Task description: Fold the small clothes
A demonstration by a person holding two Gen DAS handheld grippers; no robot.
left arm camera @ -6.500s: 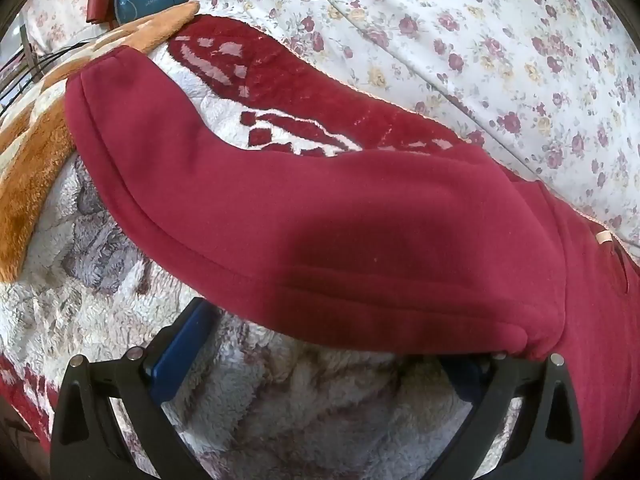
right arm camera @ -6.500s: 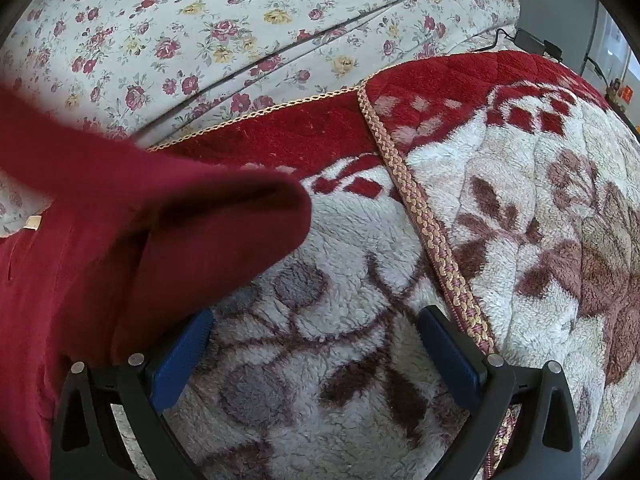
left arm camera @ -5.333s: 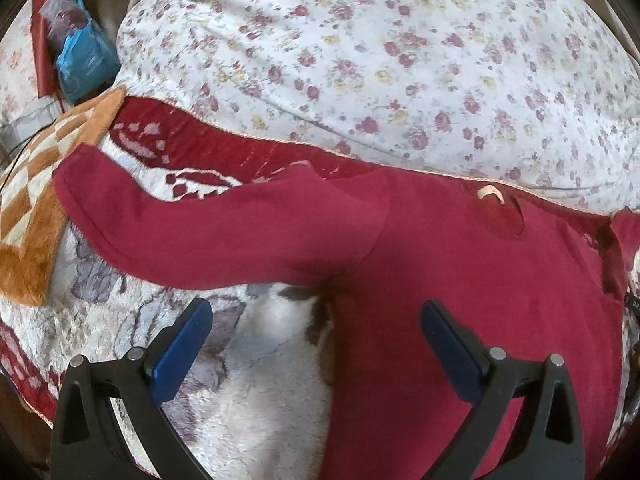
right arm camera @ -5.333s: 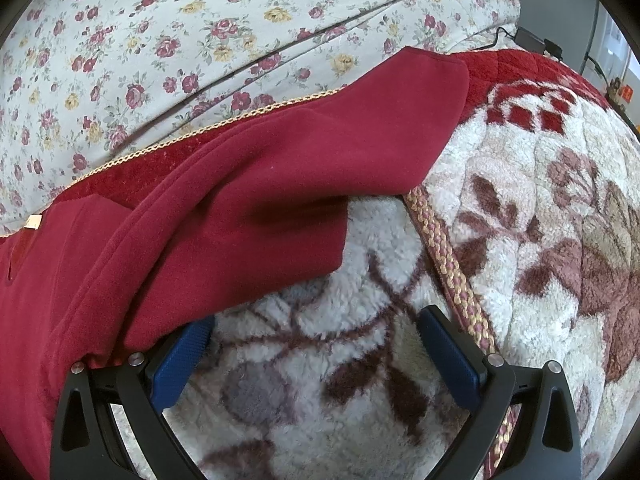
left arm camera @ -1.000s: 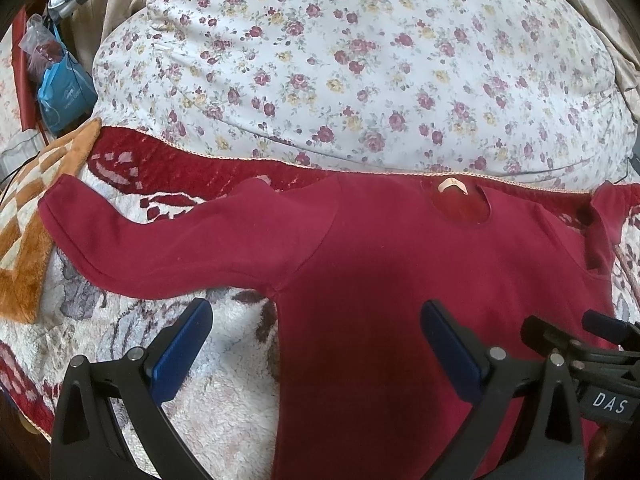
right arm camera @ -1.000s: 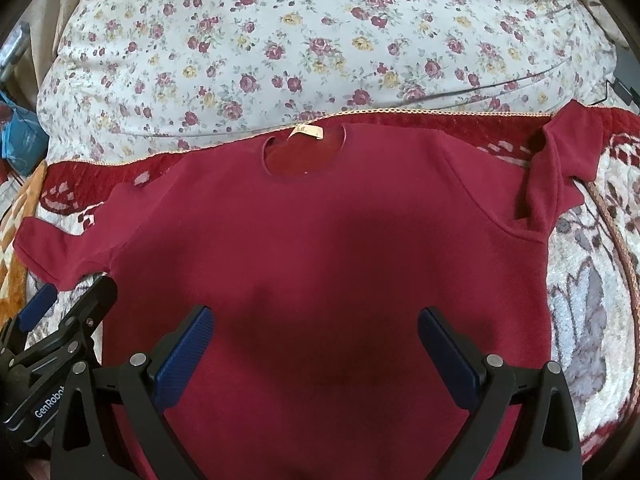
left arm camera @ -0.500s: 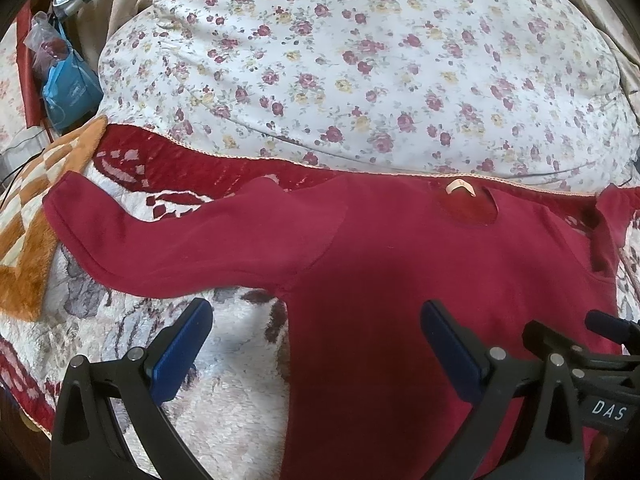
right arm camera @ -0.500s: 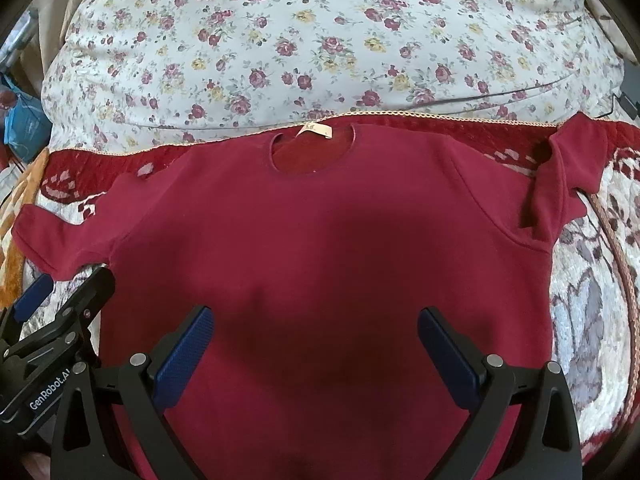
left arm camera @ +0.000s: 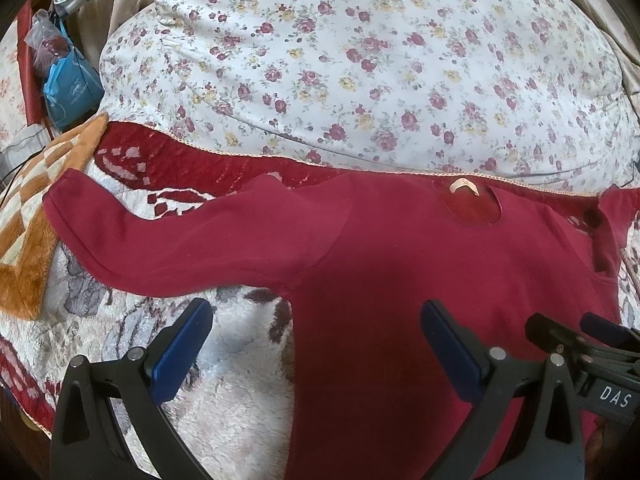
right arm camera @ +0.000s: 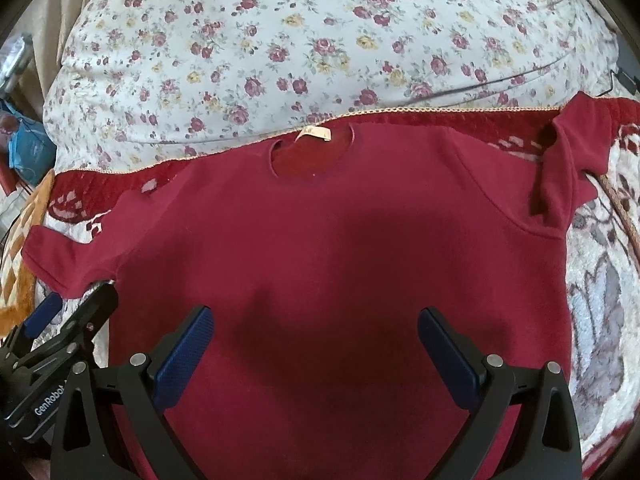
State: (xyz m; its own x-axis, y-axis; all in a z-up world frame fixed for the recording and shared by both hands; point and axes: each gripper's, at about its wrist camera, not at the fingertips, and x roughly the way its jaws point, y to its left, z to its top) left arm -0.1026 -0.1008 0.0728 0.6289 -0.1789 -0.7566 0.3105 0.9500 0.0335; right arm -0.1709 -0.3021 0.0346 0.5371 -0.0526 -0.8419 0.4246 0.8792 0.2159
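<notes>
A dark red long-sleeved sweater lies spread flat, neck away from me, on a plush patterned blanket. Its left sleeve stretches out to the left. Its right sleeve is bunched and folded back at the shoulder. My left gripper is open and empty above the sweater's left side, near the armpit. My right gripper is open and empty above the sweater's chest. Each gripper shows in the other's view, the right one in the left wrist view and the left one in the right wrist view.
A large floral duvet bulges just behind the sweater's collar. An orange and white checked rug lies at the left. A blue bag sits at the far left. The blanket's braided border runs along the right.
Both grippers have let go of the sleeves and pulled back over the sweater's body. In the last second the left view has shifted slightly; the sweater lies still.
</notes>
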